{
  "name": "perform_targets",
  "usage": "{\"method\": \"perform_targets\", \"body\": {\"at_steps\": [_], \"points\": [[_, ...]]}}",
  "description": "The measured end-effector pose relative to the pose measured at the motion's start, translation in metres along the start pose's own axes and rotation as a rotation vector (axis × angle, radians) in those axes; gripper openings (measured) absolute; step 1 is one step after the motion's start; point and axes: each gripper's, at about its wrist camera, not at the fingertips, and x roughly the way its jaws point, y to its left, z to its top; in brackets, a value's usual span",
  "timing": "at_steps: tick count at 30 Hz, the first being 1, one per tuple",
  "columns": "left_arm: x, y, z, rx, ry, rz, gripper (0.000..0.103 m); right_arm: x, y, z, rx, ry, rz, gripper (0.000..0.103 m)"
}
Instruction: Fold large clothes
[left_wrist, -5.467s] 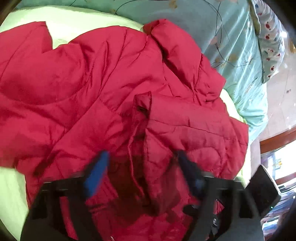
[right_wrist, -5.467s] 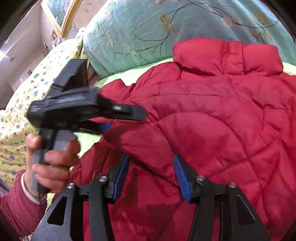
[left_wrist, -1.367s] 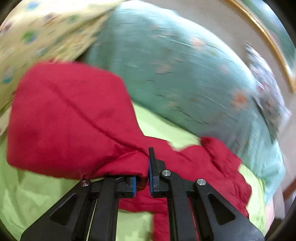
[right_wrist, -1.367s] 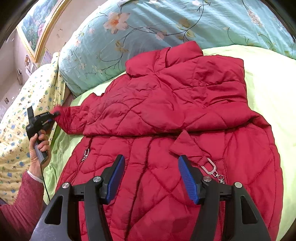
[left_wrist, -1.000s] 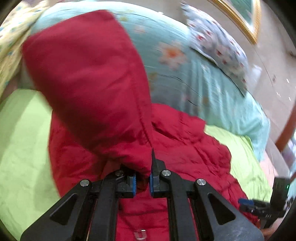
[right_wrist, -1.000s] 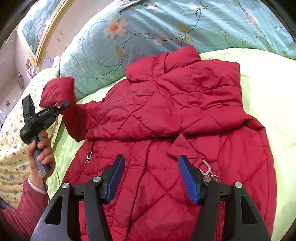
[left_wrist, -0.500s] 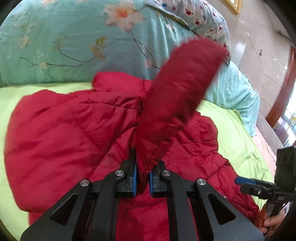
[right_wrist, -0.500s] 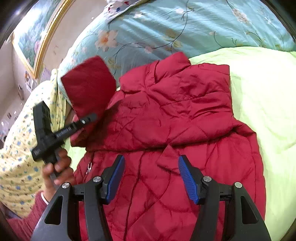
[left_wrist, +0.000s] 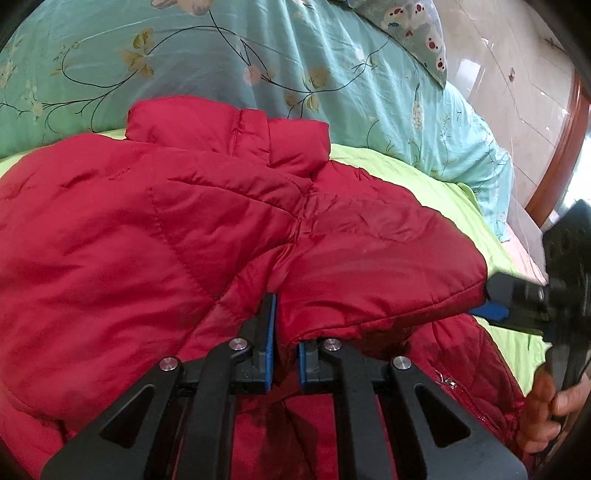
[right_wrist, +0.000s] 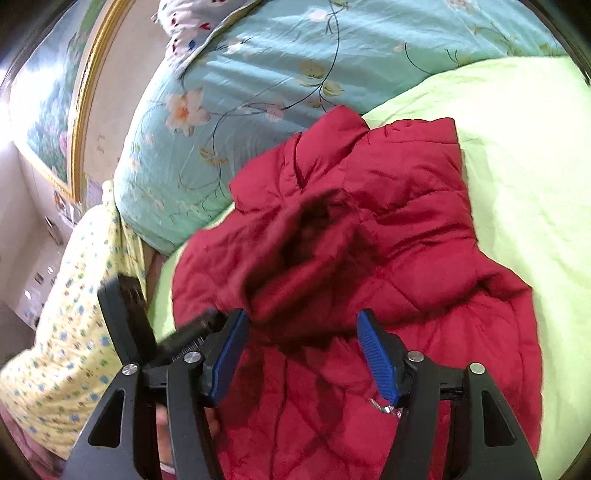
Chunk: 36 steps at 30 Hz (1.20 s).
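Fabric of a red quilted puffer jacket (left_wrist: 155, 236) fills most of the left wrist view, the garment lying on a lime-green bed sheet (left_wrist: 436, 184) with its stand-up collar (left_wrist: 229, 129) toward a teal floral duvet (left_wrist: 258, 62). The left tool (left_wrist: 284, 341) is clamped tight on the jacket's sleeve (left_wrist: 373, 273), red cloth pinched between its blue pads, and the sleeve is laid across the jacket's body toward the right of the picture. At the sleeve's cuff end the right tool (left_wrist: 495, 306) shows as a blurred black body with a blue pad just beside the cuff; a hand (left_wrist: 546, 410) grips its handle at the lower right edge. A patterned pillow (left_wrist: 413, 29) sits above the duvet, and pale floor tiles (left_wrist: 517, 85) lie beyond the bed.

In the right wrist view, the right tool (right_wrist: 303, 354) has its jaws opening, blue pads standing apart above the jacket's lower front with no cloth pressed between them. The folded-over sleeve (right_wrist: 314, 258) is blurred and bunched just ahead of the left pad. The left tool (right_wrist: 192, 332) appears at the lower left, black and partly hidden behind the right tool's frame, touching the sleeve. The jacket (right_wrist: 424, 229) lies on the green sheet (right_wrist: 524, 155), collar toward the floral duvet (right_wrist: 258, 74). A yellow dotted blanket (right_wrist: 74, 332) lies at the left, and a gold-framed painting (right_wrist: 55, 103) hangs on the wall.
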Motion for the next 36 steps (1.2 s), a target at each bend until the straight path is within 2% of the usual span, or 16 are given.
{"method": "perform_targets", "body": {"at_steps": [5,10,12,14,18,20,22,28,36], "points": [[0.003,-0.002,-0.001,0.007,0.007,0.005,0.007,0.026,-0.014,0.018,0.104,0.006,0.102,0.07],[0.003,-0.008,-0.003,0.05,-0.011,0.031,0.008,0.04,-0.016,0.027,0.154,0.007,0.145,0.07],[0.003,-0.008,-0.003,0.046,0.006,0.036,0.011,0.046,-0.015,0.028,0.134,0.025,0.078,0.06],[-0.002,-0.007,-0.003,0.035,0.022,0.018,0.017,0.052,-0.018,0.028,0.136,0.047,0.033,0.014],[-0.02,-0.002,-0.007,0.024,0.033,-0.035,0.025,0.048,-0.019,0.029,0.091,0.043,0.015,0.011],[-0.03,-0.001,-0.01,0.028,0.024,-0.047,0.033,0.041,-0.013,0.029,0.051,0.026,-0.01,0.01],[-0.04,0.001,-0.011,0.033,0.019,-0.068,0.034,0.032,-0.009,0.03,0.02,-0.004,-0.036,0.009],[-0.064,0.018,-0.001,0.015,-0.037,-0.031,0.034,0.007,-0.014,0.039,-0.015,-0.081,-0.101,0.008],[-0.056,0.069,0.031,-0.088,-0.074,0.088,0.034,0.014,-0.023,0.035,-0.071,-0.064,-0.196,0.008]]}}
